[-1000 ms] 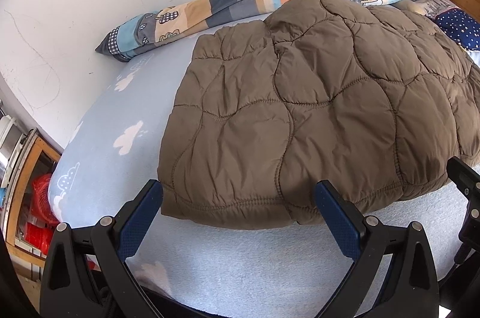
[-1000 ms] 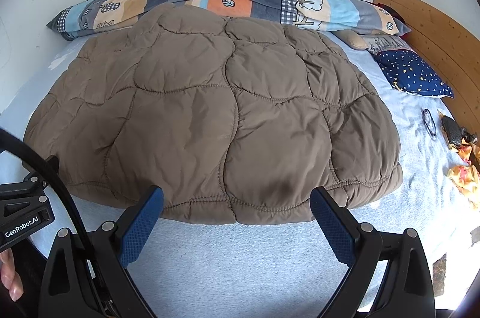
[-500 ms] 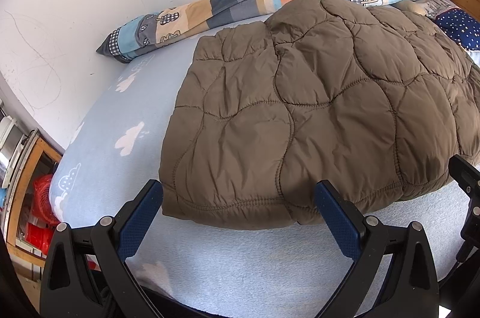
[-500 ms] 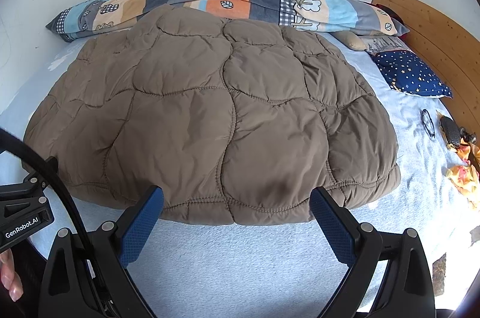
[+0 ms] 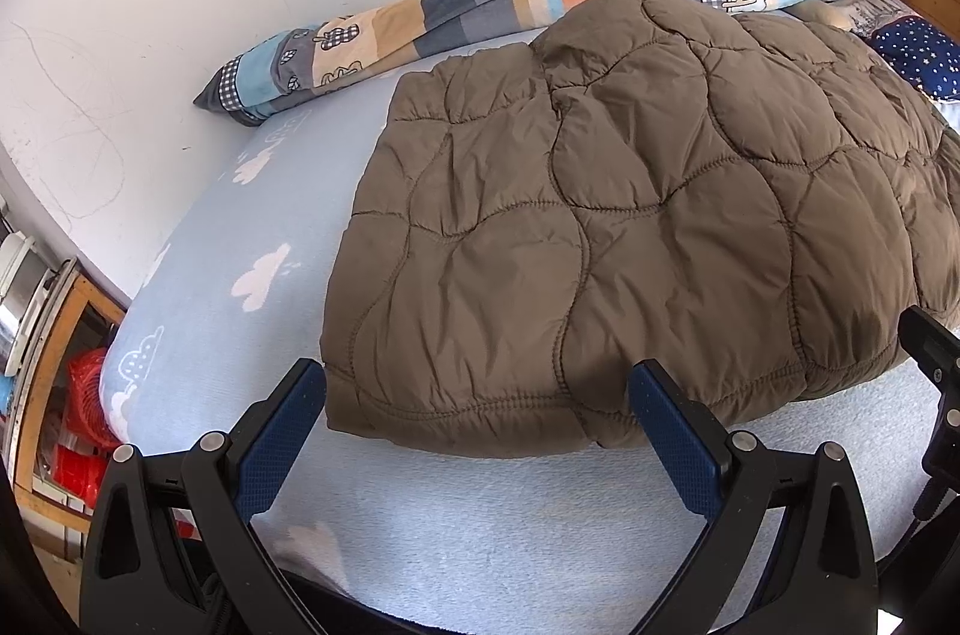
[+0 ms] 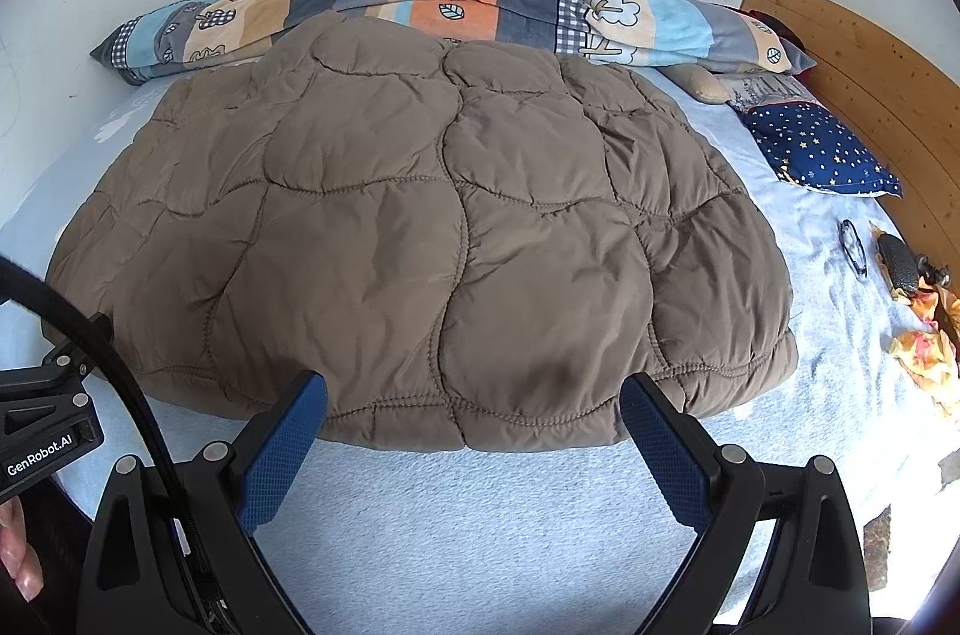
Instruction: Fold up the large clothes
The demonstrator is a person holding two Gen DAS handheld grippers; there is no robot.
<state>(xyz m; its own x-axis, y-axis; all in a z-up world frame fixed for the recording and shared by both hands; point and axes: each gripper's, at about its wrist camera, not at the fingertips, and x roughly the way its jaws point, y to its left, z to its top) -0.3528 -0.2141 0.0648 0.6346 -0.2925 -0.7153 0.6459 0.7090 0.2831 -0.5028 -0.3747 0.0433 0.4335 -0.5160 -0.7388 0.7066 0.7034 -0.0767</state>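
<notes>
Quilted brown jacket point(image 6: 420, 245): spread flat across the middle of the bed point(image 6: 480, 527), its hem toward the bed's near edge, its far end reaching the patchwork blanket point(image 6: 456, 11) rolled along the far edge by the wall.
Left tongs point(image 5: 477, 416): held wide open just short of the hem near the jacket's left corner, nothing gripped.
Right tongs point(image 6: 474, 419): likewise spread wide at the hem, empty; contact with the fabric cannot be judged.
Star-print pillow point(image 6: 822, 149): set toward the bed's right edge, by the wooden headboard point(image 6: 870, 95).
Small dark objects and a yellow cloth point(image 6: 927, 353): at the right edge, possibly toys.
</notes>
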